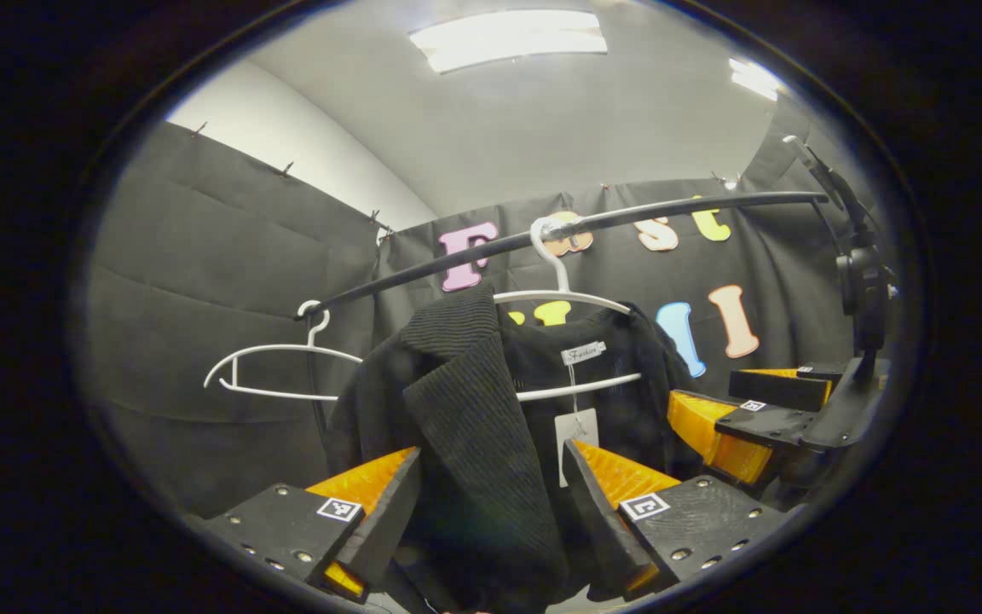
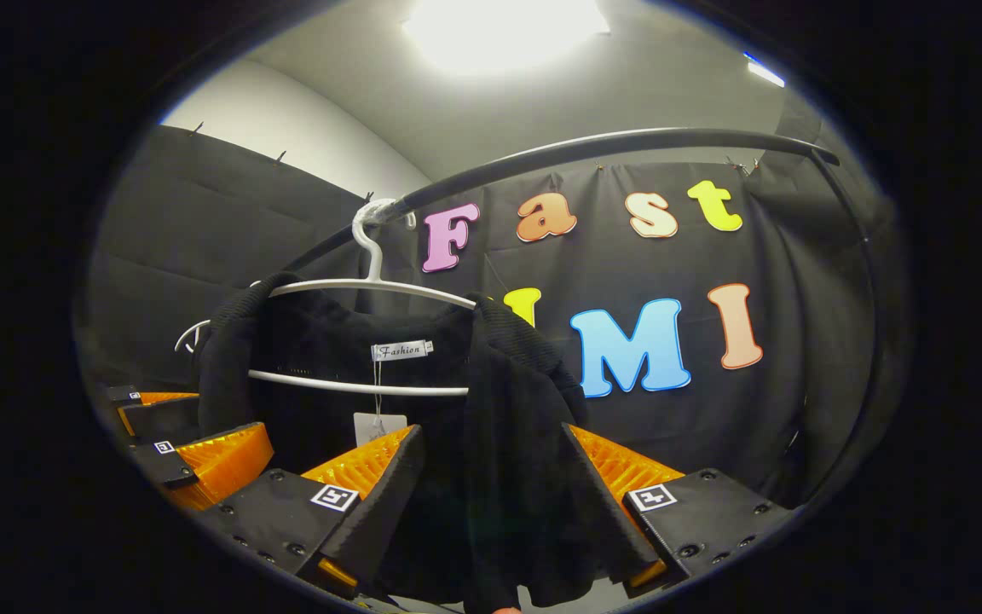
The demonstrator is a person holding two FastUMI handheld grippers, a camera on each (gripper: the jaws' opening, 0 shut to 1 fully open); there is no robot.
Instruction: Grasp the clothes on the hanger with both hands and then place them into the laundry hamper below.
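Left gripper view: the left gripper [image 1: 491,495] has its jaws wide around the black garment's [image 1: 465,409] lapel, not yet pinching. Beside it, the right gripper [image 2: 491,490] likewise straddles the other front edge. Still draped on the white hanger [image 2: 367,286], the garment awaits grasping and lowering; I judge the task barely begun.

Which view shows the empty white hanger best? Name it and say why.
The left gripper view: the empty white hanger hangs in full outline on the black rail, left of the black garment. In the right gripper view it is a sliver behind the garment's shoulder.
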